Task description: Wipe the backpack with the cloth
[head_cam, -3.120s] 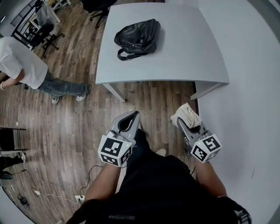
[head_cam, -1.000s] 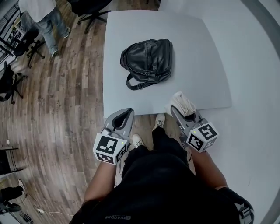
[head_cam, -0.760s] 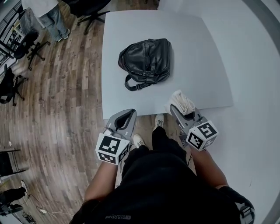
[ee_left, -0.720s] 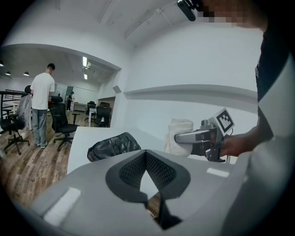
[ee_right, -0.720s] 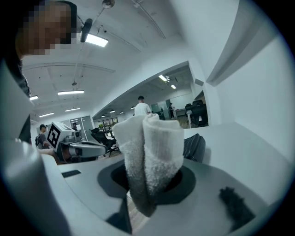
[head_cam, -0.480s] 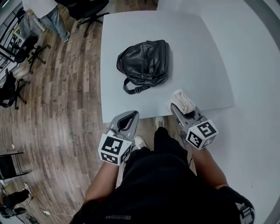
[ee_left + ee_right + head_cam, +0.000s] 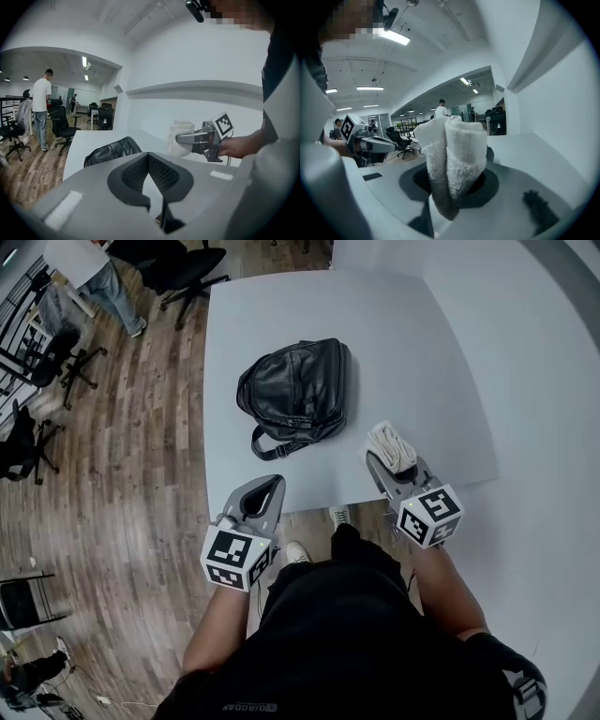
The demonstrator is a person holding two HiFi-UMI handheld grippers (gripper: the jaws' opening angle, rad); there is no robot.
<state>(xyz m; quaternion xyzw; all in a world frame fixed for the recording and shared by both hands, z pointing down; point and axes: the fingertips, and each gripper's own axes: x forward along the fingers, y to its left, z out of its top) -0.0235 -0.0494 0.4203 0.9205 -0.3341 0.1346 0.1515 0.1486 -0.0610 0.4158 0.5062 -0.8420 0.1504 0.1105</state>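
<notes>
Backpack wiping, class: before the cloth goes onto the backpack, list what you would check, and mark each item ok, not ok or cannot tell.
1. Cloth gripped by the right gripper: ok, the jaws are clamped on it.
2. Backpack lying on the table: ok.
3. Cloth touching the backpack: not ok, it is held apart from it, on the person's right side.
4. Bare table between cloth and backpack: ok.
5. Left gripper free to steady the backpack: ok, jaws together, nothing in them.
6. Cloth damp or dry: cannot tell.
</notes>
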